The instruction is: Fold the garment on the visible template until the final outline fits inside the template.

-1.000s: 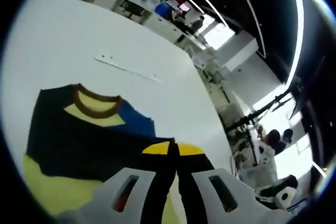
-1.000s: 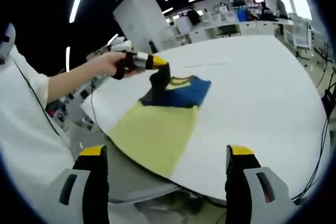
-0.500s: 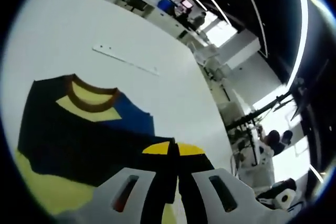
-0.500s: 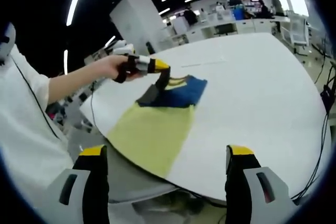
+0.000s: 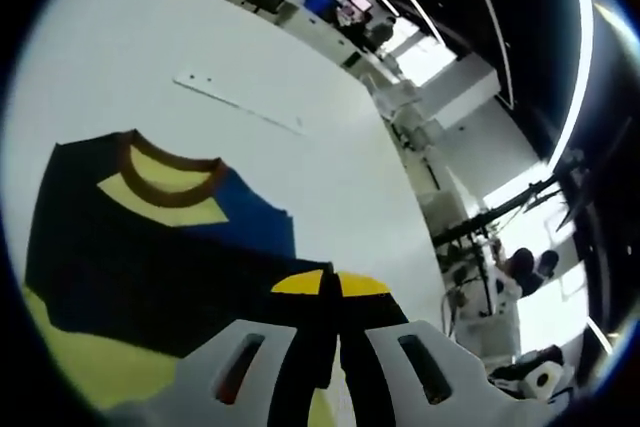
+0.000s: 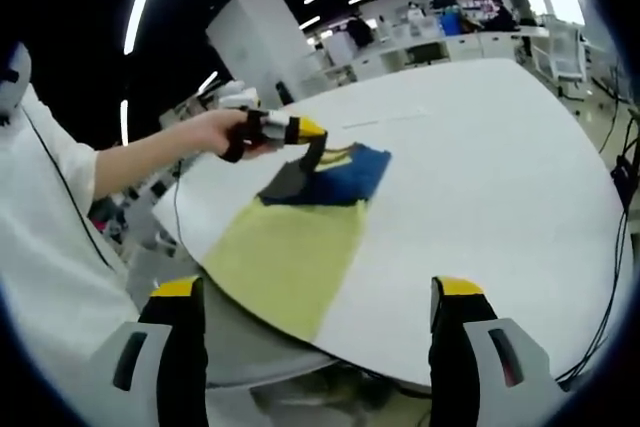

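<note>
No legible text, label, brand, number or sign appears in either view; the distant screens and shelf items are too small and blurred to read.

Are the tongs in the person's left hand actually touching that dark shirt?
Touching. In the left gripper view the left tongs are shut on dark shirt cloth; the right gripper view shows a corner lifted from the yellow template.
</note>
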`<action>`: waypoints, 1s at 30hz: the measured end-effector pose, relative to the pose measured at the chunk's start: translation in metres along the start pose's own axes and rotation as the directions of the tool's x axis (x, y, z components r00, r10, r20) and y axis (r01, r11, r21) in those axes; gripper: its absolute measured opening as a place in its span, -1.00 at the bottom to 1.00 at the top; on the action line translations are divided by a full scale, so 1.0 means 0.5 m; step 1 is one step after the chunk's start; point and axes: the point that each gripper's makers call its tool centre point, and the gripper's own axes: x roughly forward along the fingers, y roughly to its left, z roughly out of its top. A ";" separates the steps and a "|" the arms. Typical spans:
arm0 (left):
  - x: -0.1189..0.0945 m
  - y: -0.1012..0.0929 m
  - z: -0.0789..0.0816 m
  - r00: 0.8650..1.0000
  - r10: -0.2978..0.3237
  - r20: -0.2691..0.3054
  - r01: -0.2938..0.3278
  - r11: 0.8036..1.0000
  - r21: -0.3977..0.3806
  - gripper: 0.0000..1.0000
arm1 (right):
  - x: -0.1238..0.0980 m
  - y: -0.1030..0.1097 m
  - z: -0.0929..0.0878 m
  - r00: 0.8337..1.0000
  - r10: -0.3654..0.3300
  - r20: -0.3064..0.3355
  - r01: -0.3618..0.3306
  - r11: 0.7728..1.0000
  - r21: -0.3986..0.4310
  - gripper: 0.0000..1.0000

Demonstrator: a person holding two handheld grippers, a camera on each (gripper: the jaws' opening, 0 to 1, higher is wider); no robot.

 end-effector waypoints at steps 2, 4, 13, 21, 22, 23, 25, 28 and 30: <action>0.003 0.002 -0.001 1.000 0.002 -0.003 -0.002 1.000 -0.002 -1.00 | 0.001 -0.003 0.004 1.000 -0.002 0.005 0.002 1.000 0.001 0.86; 0.007 0.003 -0.001 1.000 0.003 -0.005 -0.003 1.000 -0.003 -1.00 | 0.002 -0.002 0.006 1.000 0.001 0.010 -0.001 1.000 0.004 0.86; 0.026 0.010 -0.010 1.000 0.009 -0.019 -0.009 1.000 -0.011 -1.00 | 0.004 -0.003 0.010 1.000 0.008 0.013 -0.008 1.000 -0.001 0.87; 0.046 0.018 -0.026 0.999 0.027 -0.038 -0.027 1.000 -0.013 -1.00 | 0.006 -0.006 0.010 1.000 0.013 0.004 -0.013 1.000 -0.011 0.88; 0.050 0.021 -0.027 0.999 0.029 -0.039 -0.029 0.999 -0.014 -1.00 | 0.007 -0.006 0.010 1.000 0.015 0.003 -0.015 1.000 -0.013 0.88; 0.052 0.022 -0.029 0.999 0.031 -0.041 -0.031 0.999 -0.015 -1.00 | 0.007 -0.006 0.010 1.000 0.016 0.001 -0.016 1.000 -0.014 0.88; 0.058 0.025 -0.032 0.998 0.035 -0.045 -0.036 0.999 -0.019 -1.00 | 0.008 -0.007 0.007 1.000 0.022 -0.008 -0.022 1.000 -0.021 0.88; 0.066 0.028 -0.036 0.998 0.040 -0.052 -0.041 0.999 -0.020 -1.00 | 0.010 -0.009 0.003 1.000 0.026 -0.017 -0.026 0.999 -0.025 0.88; 0.073 0.031 -0.040 0.997 0.044 -0.058 -0.045 0.999 -0.020 -1.00 | 0.011 -0.010 0.002 0.999 0.028 -0.017 -0.029 0.999 -0.022 0.88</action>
